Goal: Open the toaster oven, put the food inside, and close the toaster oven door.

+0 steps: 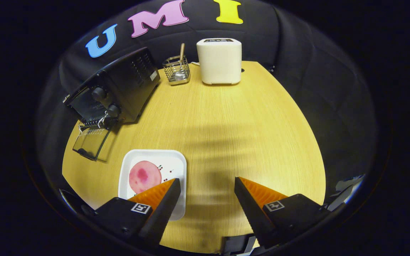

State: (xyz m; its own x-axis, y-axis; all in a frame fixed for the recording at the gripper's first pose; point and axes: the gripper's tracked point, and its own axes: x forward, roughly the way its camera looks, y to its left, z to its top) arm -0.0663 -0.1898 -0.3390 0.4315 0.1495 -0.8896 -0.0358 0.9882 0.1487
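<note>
**Oven open, food not yet picked**

Tool [208, 186] hovers over the worktop [226, 124], fingers spread apart, holding nothing. Landmark: plate [174, 167]. The plate sits partly under the left finger; the pink round food [144, 176] lies on it, just ahead of that fingertip. Oven [119, 87] stands well beyond the plate, angled, its door [91, 142] dropped flat onto the worktop toward the plate, so the opening is likely ready for loading. Basket [177, 71] and white appliance [220, 61] sit far beyond the plate. Judged next: centre the wide fingers on the food and grip.
</note>
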